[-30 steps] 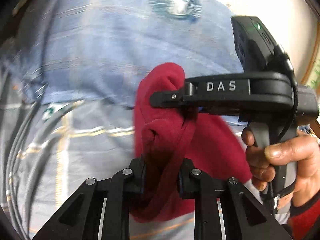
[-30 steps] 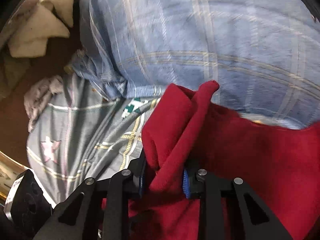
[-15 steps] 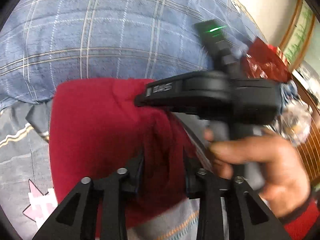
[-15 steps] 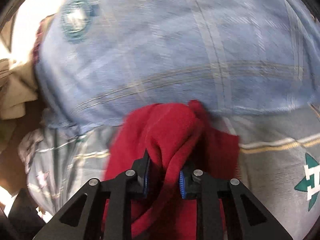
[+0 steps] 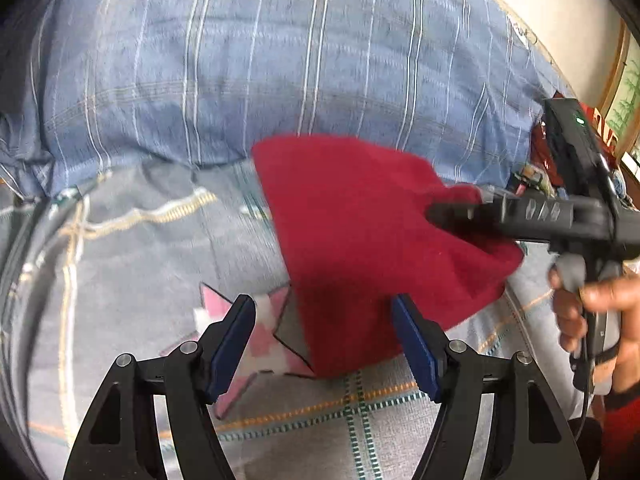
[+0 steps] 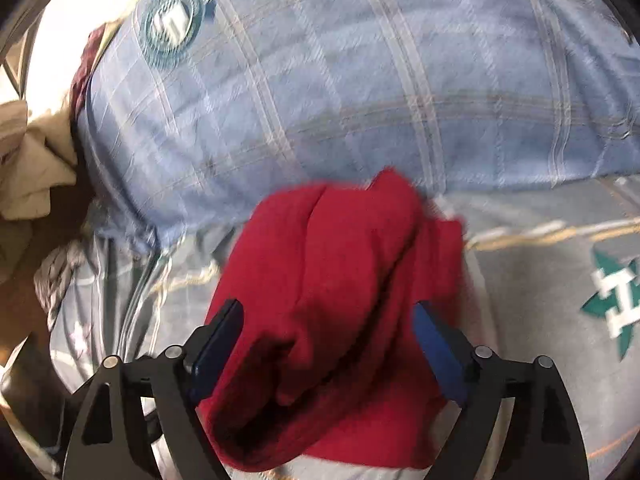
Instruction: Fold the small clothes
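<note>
The red cloth (image 5: 376, 248) lies bunched on the grey patterned bedsheet (image 5: 132, 280), just before a blue checked pillow (image 5: 280, 72). Left gripper (image 5: 323, 340): jaws spread, released. Right gripper (image 6: 328, 344): jaws spread around the cloth, not clenched. Beige clothes (image 6: 28, 168) lie beside the pillow.

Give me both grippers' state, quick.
Left gripper: open, holding nothing; red cloth lies between its fingers.
Right gripper: open, red cloth loose between its fingers.
</note>
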